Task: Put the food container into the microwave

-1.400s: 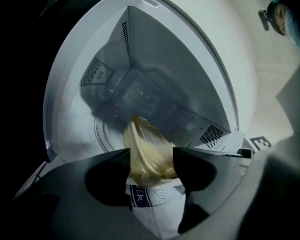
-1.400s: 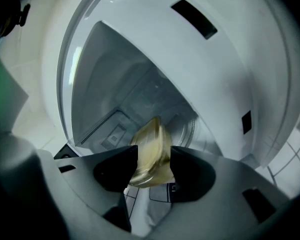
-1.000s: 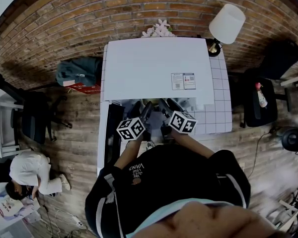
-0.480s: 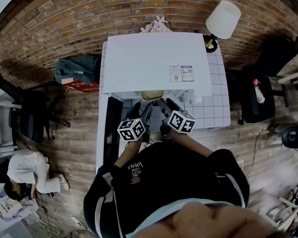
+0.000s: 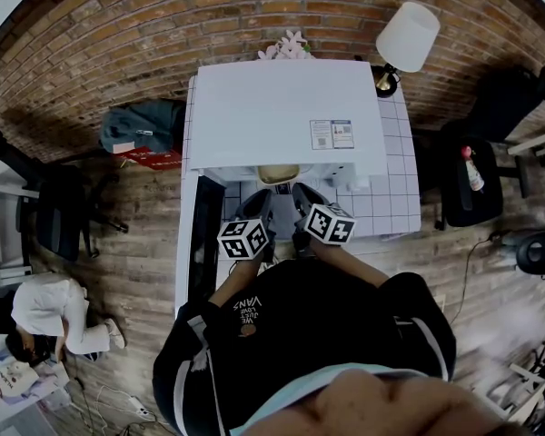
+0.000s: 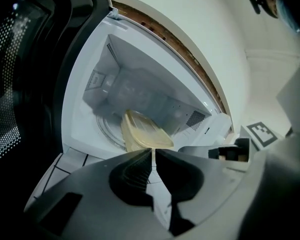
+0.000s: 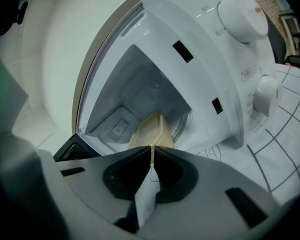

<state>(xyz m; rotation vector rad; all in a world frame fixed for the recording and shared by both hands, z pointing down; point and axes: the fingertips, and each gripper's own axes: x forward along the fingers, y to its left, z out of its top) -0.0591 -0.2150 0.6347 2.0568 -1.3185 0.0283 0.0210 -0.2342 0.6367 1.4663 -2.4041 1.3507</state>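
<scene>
Pale yellow food container (image 6: 142, 131) is sitting inside the microwave (image 5: 282, 107) on the glass turntable (image 6: 106, 133), with the door (image 5: 206, 243) swung wide open. Compared with a second ago, both tools have backed off a bit from the opening while the container stays put. The left gripper (image 6: 153, 153) and right gripper (image 7: 152, 151) each have their jaws pressed together, nothing visibly caught, tips just short of it. So the drop-off looks basically done; probably only the door's left.
</scene>
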